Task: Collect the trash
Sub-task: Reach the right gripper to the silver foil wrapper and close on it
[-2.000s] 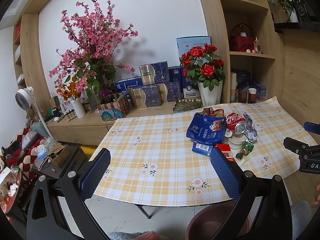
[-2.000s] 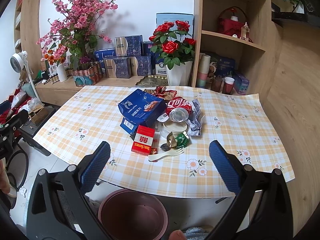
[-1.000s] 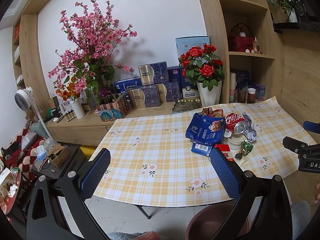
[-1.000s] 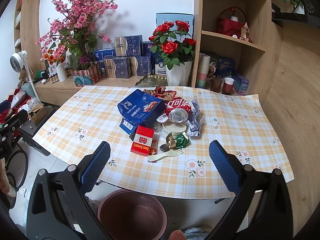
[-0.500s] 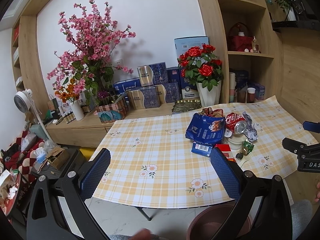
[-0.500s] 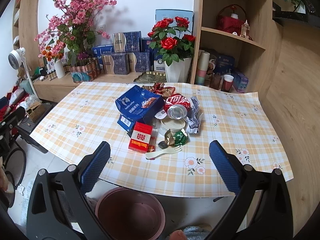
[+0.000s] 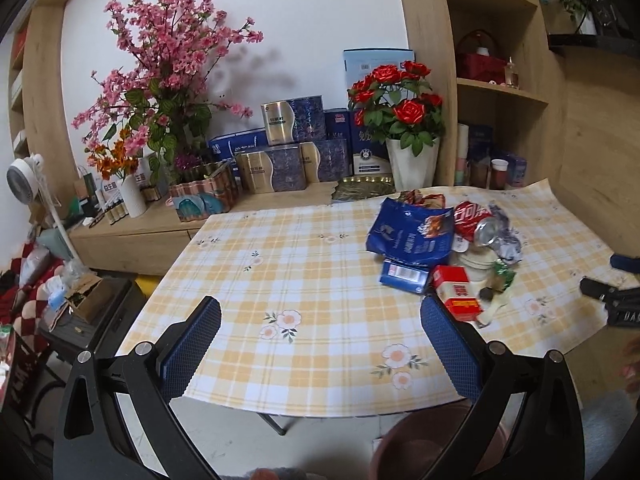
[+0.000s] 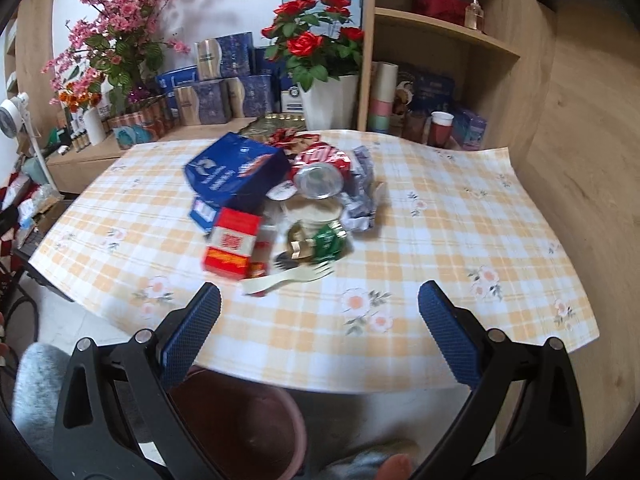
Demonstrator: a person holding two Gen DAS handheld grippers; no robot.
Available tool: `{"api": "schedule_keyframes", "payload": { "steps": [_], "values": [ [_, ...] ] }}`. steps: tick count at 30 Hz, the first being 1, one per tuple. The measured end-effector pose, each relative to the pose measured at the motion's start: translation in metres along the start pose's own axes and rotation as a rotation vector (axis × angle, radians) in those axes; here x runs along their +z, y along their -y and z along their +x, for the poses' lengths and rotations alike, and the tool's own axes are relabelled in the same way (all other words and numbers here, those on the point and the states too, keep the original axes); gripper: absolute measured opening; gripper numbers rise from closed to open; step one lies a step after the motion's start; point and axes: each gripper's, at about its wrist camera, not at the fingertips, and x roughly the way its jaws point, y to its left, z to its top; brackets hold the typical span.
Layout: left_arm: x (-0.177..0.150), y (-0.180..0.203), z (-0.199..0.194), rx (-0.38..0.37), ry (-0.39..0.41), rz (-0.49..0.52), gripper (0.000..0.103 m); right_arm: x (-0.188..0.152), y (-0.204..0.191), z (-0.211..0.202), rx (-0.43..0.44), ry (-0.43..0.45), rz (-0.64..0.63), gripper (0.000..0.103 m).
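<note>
Both grippers hung off the near edge of the table (image 8: 460, 208), pointing across it. The right gripper (image 8: 319, 312) had its jaws spread wide with nothing between them, blue pads either side of a cream plastic fork (image 8: 286, 278). The left gripper (image 7: 320, 332) was just as wide open and empty, sitting over the bare left part of the checked cloth, well apart from the mess.

The trash pile sat mid-table in a tight clump: a big blue packet (image 8: 236, 176) at the back left, a smaller blue box (image 7: 404, 276) under it, a red carton (image 8: 232, 246) in front, a crushed red can (image 8: 320, 170) on its side, crumpled silver foil (image 8: 362, 200) to the right of that, and a green wrapper (image 8: 328, 242) right by the fork. They were all touching or overlapping, so nothing lay loose except the fork at the front.

A brown bin (image 8: 240, 420) stood on the floor right under the table's near edge, between the right gripper's fingers in that view. A white vase of red roses (image 8: 326, 98) and a wooden shelf (image 8: 440, 32) crowded the far side. Plenty of open cloth to the right and left of the pile.
</note>
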Motion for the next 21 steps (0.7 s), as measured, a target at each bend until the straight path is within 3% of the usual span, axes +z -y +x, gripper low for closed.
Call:
{"api": "schedule_keyframes", "payload": {
  "steps": [3,7,10,14,16,21],
  "values": [
    [-0.005,-0.005,0.019,-0.019,-0.025,-0.019,0.098,0.008,0.019,0.028,0.001,-0.057,-0.017,0.097],
    [-0.011,-0.012,0.044,-0.046,-0.067,-0.073,0.098,0.028,0.035,0.069,-0.116,-0.032,-0.120,0.097],
    [-0.017,-0.013,0.067,-0.058,-0.113,-0.095,0.098,0.045,0.045,0.099,-0.100,-0.046,-0.130,0.097],
    [-0.021,-0.014,0.091,-0.095,-0.164,-0.156,0.098,0.070,0.043,0.123,-0.039,-0.004,-0.149,0.097],
    [-0.022,-0.012,0.100,-0.079,-0.180,-0.162,0.098,0.080,0.030,0.134,-0.021,0.018,-0.241,0.097],
    [-0.020,-0.010,0.114,-0.061,-0.182,-0.165,0.098,0.082,-0.013,0.168,-0.088,-0.001,-0.583,0.097]
  ]
}}
